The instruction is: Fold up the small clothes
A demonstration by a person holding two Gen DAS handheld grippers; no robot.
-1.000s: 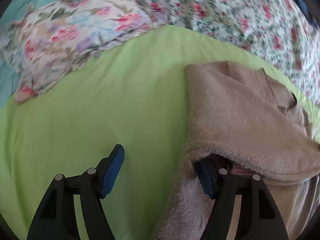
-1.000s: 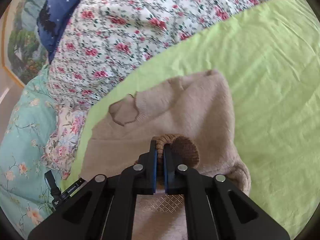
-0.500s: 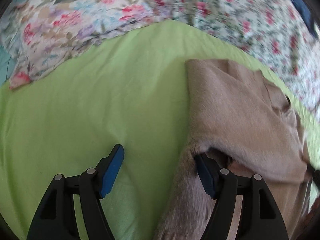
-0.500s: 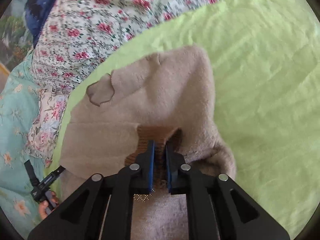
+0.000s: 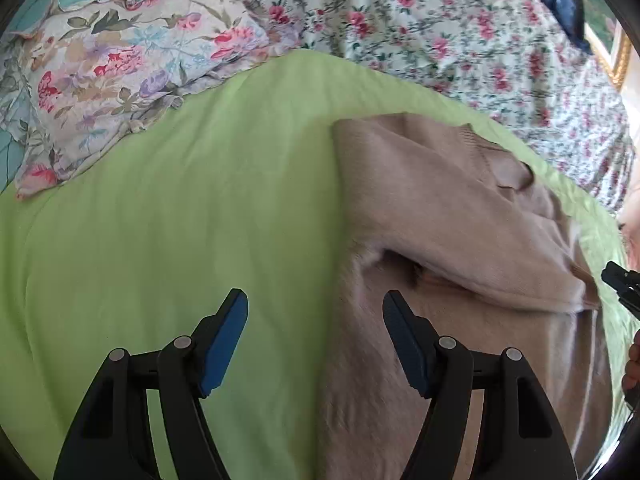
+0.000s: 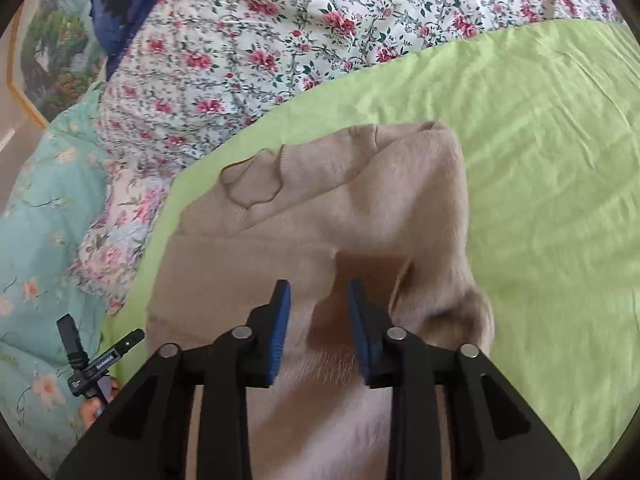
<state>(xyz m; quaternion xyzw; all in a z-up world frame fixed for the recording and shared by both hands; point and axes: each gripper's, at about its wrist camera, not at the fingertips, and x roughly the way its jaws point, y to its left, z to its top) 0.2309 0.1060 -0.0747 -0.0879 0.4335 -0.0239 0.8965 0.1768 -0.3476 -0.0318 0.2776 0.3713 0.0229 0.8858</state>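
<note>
A fuzzy beige knit sweater (image 5: 440,208) lies on the lime-green bed sheet (image 5: 160,240), its collar end toward the floral quilt (image 6: 320,20) and its long axis running away from both cameras, with one sleeve (image 5: 480,256) folded slantwise across the body. The right hand-held gripper (image 6: 318,312) sits right over the sweater, its jaws parted and empty, with the brownish cuff end of the sleeve (image 6: 368,268) lying just ahead between the blue pads. The left hand-held gripper (image 5: 316,320) is wide open and straddles the sweater's left edge: one finger over bare sheet, the other over fabric. The right one seems nearer to the garment's middle, so the next fold, probably the hem brought up toward the collar, would likely turn on each gripper taking a lower corner along that long axis. Half a second ago the right gripper was pinched shut on the cuff; it has now let go and the sleeve rests flat. The left gripper's right finger was tucked under the sleeve fold then; it has drawn back clear of it. A patterned flowered pillow (image 5: 120,72) lies beyond the sheet.
</note>
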